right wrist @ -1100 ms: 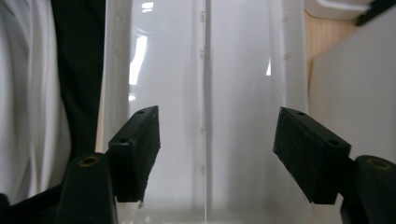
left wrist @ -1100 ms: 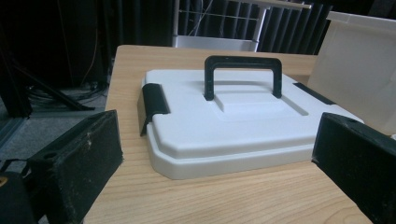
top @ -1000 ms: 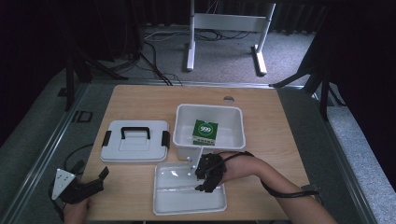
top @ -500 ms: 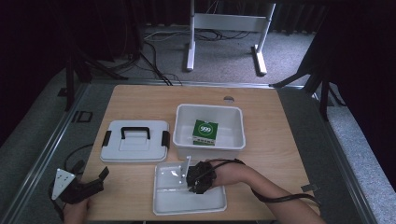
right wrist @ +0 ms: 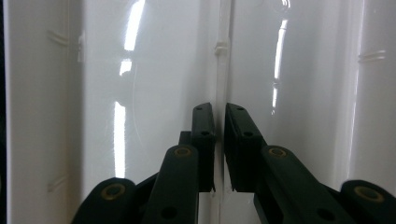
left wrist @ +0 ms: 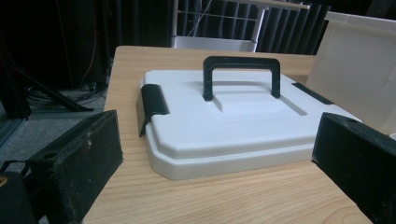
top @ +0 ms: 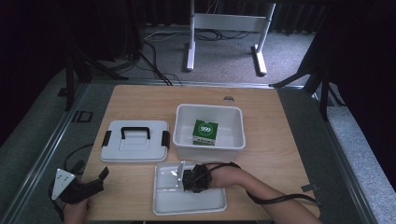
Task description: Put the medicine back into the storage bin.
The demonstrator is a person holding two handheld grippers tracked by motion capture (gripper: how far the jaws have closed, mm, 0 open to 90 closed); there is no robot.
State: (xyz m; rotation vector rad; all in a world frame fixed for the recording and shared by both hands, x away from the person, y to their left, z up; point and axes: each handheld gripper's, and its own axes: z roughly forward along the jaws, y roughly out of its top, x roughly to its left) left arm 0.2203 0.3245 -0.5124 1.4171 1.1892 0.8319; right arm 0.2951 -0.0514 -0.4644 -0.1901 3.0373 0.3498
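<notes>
1. The right gripper (right wrist: 219,140) has just been closing; its jaws now pinch the thin divider rib (right wrist: 221,56) of the white tray (top: 189,204) at the tabletop's near edge.
2. Since a second ago the hand has sunk into the tray, so a lift looks ready.
3. The right forearm reaches in low from the near right.
4. The left gripper (top: 91,186) rests wide and empty by the near left corner, facing the lid (left wrist: 224,121).

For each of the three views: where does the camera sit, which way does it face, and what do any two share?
High view: above the person's side, facing forward and down on table; forearms, left gripper, right gripper.
Left gripper view: low, facing lid between open jaws.
Right gripper view: facing down into tray, jaws clamping its divider.
Shared: lid and tray in the high view.
</notes>
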